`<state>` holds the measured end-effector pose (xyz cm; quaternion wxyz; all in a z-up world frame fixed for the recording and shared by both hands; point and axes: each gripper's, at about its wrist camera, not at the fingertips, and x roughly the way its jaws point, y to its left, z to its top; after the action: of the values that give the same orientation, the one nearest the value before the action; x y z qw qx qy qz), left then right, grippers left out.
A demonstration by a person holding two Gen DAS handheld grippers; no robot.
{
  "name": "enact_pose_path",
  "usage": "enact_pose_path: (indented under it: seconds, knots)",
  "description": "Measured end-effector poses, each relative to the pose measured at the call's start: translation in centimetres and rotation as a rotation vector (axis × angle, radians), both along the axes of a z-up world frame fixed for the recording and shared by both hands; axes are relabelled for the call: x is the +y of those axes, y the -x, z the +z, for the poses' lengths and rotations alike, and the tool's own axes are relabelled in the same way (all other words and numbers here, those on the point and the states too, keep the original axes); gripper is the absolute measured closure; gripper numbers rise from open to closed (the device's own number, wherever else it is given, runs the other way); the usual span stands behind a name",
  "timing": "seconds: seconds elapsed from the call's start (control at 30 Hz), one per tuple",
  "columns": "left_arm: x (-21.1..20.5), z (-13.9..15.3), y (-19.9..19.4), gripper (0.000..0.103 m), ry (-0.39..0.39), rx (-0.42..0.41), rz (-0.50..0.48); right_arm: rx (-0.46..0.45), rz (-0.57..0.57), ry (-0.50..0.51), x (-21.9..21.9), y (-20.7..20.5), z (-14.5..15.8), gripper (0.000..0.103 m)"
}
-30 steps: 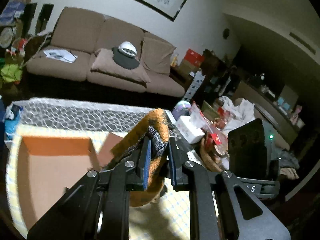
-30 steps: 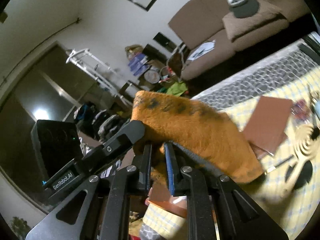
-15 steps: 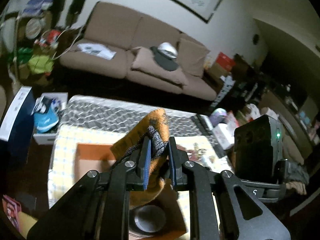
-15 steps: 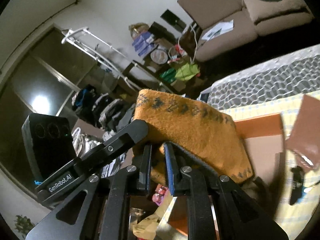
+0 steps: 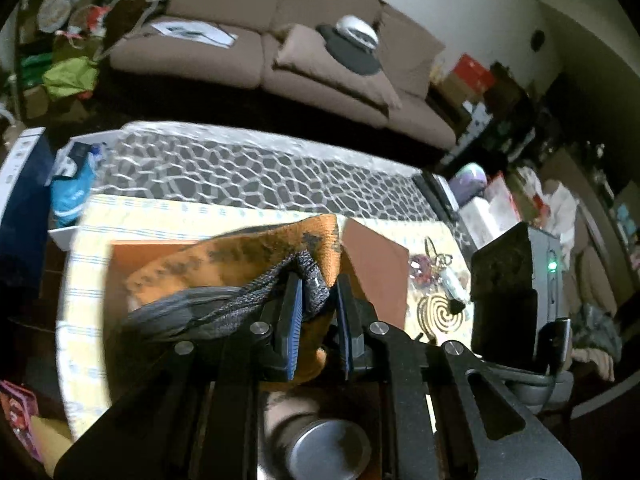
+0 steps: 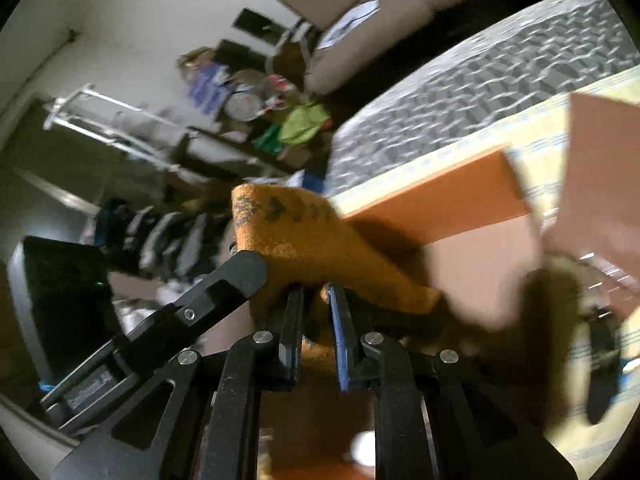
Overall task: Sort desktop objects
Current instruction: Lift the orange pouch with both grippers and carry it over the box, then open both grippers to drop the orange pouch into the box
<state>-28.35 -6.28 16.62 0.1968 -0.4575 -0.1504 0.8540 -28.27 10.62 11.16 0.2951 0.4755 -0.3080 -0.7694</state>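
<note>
Both grippers hold one orange cloth with a grey knit lining (image 5: 248, 264). My left gripper (image 5: 316, 292) is shut on its grey-edged corner. My right gripper (image 6: 314, 300) is shut on another edge of the orange cloth (image 6: 320, 240). The cloth hangs low over an open orange cardboard box (image 5: 120, 252), whose far wall shows in the right wrist view (image 6: 440, 200). A round metal can (image 5: 328, 452) lies under the left gripper inside the box.
A brown box lid (image 5: 376, 272) lies right of the box on the yellow checked tablecloth (image 5: 84, 304). Beyond it lie a gold spiral ornament (image 5: 440, 312) and small trinkets (image 5: 424, 268). A sofa (image 5: 280, 40) stands behind the table.
Both grippers have dropped toward the orange box with the cloth. The cloth now spreads flatter over the box, and the metal can shows nearer under the left gripper.
</note>
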Motion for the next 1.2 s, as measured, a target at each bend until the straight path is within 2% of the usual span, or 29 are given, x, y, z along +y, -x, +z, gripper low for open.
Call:
enact_pose_path:
  seconds: [0.2,0.3,0.37,0.43,0.5,0.53,0.6,0.7,0.77,0.8,0.93,1.07,1.1,1.17,1.2]
  knots:
    - [3.8,-2.4,1.8,0.088,-0.015,-0.042,-0.047,0.022,-0.045,-0.281,2.5,0.6,-0.3,0.089]
    - [3.5,-2.8,2.0,0.087,-0.036,-0.049,-0.062,0.031,-0.043,-0.386,2.5,0.5,-0.7,0.089]
    - [1.9,-2.2,1.4,0.080,-0.061,-0.025,-0.045,0.033,-0.029,-0.460,2.1,0.6,-1.0,0.087]
    - [0.1,-1.6,0.8,0.047,-0.072,0.003,-0.030,0.043,-0.014,-0.521,1.8,0.6,-1.3,0.087]
    - [-1.7,-0.9,-0.1,0.038,-0.078,0.028,-0.019,0.064,-0.001,-0.566,1.4,0.3,-1.2,0.089]
    - [-2.6,-0.7,-0.7,0.037,-0.083,0.031,-0.029,0.072,0.006,-0.583,1.1,0.1,-1.2,0.089]
    - [-3.6,-0.6,-1.3,0.036,-0.053,0.036,-0.018,0.090,0.017,-0.610,0.7,-0.3,-0.8,0.085]
    - [-4.8,-1.0,-2.2,0.035,0.009,0.033,0.008,0.116,0.016,-0.615,0.4,-0.7,-0.1,0.074]
    - [-5.4,-1.6,-2.4,0.035,0.051,0.022,0.030,0.145,0.003,-0.620,0.2,-1.0,0.6,0.048]
    - [-5.6,-2.2,-2.4,0.035,0.073,0.010,0.037,0.157,0.001,-0.622,0.1,-1.1,0.9,0.046]
    - [-5.9,-4.4,-2.3,0.035,0.103,-0.044,0.051,0.183,0.024,-0.632,-0.3,-1.5,1.5,0.046]
    - [-6.4,-5.1,-2.5,0.035,0.060,-0.055,0.064,0.208,0.090,-0.634,-1.5,-2.2,1.4,0.048]
    - [-6.6,-5.1,-2.4,0.037,0.047,-0.058,0.067,0.211,0.120,-0.642,-2.2,-2.4,1.1,0.052]
    - [-6.9,-5.2,-2.5,0.038,0.032,-0.068,0.078,0.202,0.176,-0.656,-3.6,-2.8,0.2,0.070]
    - [-6.9,-5.2,-2.5,0.043,0.033,-0.072,0.079,0.189,0.201,-0.660,-4.3,-2.9,-0.4,0.072]
